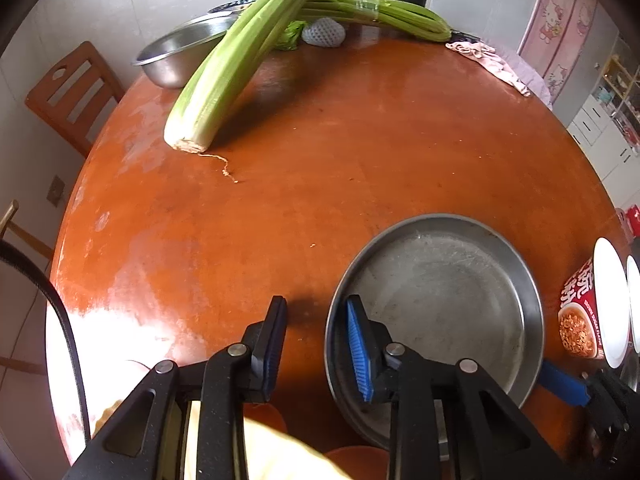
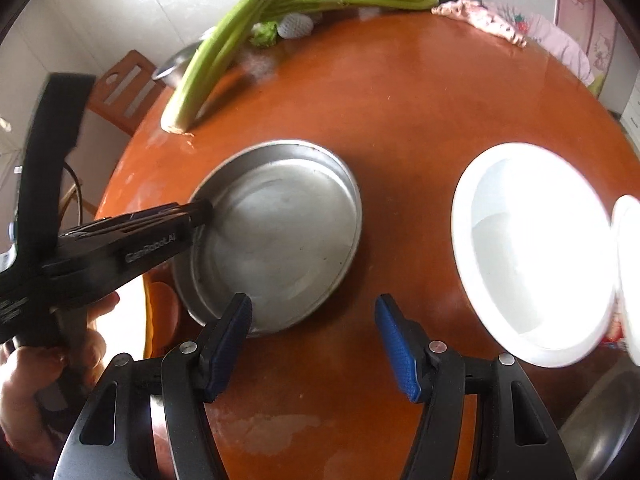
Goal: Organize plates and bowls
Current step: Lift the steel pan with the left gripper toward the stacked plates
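Observation:
A shallow steel plate [image 1: 440,304] [image 2: 280,236] lies on the round red-brown table [image 1: 320,160]. My left gripper [image 1: 316,340] points down at the plate's left rim. One finger is outside the rim over the table and the other is inside the plate. The rim stands between the jaws with a gap showing, so the gripper is open. My right gripper [image 2: 316,320] is open over bare table between the steel plate and a white plate [image 2: 532,248], with nothing between its fingers. A second white dish [image 2: 628,272] shows at the right edge.
Two celery bunches [image 1: 224,76] and a steel bowl [image 1: 180,56] lie at the table's far side. A pink cloth [image 1: 488,60] lies at the far right. An instant noodle cup [image 1: 576,312] stands by the white plates. A wooden chair [image 1: 68,96] stands left of the table.

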`<move>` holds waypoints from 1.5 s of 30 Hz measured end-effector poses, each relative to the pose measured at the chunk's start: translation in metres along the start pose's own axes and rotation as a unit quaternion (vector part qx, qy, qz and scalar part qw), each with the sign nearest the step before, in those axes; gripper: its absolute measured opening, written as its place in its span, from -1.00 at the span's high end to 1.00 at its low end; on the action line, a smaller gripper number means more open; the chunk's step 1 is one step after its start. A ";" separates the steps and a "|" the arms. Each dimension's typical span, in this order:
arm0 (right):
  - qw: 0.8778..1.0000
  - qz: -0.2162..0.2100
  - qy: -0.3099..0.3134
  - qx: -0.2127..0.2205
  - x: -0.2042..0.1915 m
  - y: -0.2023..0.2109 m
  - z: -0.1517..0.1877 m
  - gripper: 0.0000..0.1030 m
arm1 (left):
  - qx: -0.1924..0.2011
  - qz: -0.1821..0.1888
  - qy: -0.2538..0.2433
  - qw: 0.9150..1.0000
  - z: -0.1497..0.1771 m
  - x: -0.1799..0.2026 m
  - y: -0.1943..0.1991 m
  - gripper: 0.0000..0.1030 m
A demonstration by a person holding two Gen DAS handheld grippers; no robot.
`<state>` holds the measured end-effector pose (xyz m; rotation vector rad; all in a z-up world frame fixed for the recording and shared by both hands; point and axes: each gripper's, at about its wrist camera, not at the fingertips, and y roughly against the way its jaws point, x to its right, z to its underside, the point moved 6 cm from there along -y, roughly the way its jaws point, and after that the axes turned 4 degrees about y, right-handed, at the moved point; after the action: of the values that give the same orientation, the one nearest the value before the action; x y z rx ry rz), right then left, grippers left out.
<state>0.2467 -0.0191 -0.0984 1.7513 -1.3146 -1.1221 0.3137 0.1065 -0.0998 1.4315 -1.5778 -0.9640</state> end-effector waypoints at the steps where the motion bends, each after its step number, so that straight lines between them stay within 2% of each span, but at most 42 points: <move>1: 1.000 0.005 0.007 0.009 -0.002 0.001 -0.002 -0.29 | 0.000 0.004 -0.002 1.000 0.000 0.001 0.000 0.58; 3: 1.000 -0.010 0.020 0.019 -0.007 0.002 -0.006 -0.23 | -0.001 0.016 -0.009 1.000 0.001 0.006 0.001 0.75; 4: 1.000 -0.001 0.024 0.020 -0.008 0.001 -0.006 -0.21 | 0.000 0.023 -0.014 1.000 0.002 0.009 0.001 0.76; 6: 0.999 0.017 0.036 0.025 -0.009 0.002 -0.006 -0.18 | 0.006 0.017 -0.021 1.000 0.003 0.012 0.003 0.76; 16: 0.997 0.013 0.044 0.057 -0.011 0.027 -0.016 -0.18 | 0.048 0.032 -0.020 0.998 -0.003 0.015 0.034 0.76; 30: 0.993 -0.024 0.066 0.090 -0.030 0.070 -0.008 -0.18 | 0.094 0.034 0.005 0.995 0.012 0.004 0.094 0.76; 45: 0.984 -0.060 0.104 0.135 -0.063 0.115 0.013 -0.18 | 0.143 0.014 0.028 0.989 0.040 -0.014 0.157 0.76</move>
<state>0.1820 0.0108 0.0125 2.1065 -1.2926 -0.8245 0.2149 0.1335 0.0259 1.6104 -1.7406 -0.6940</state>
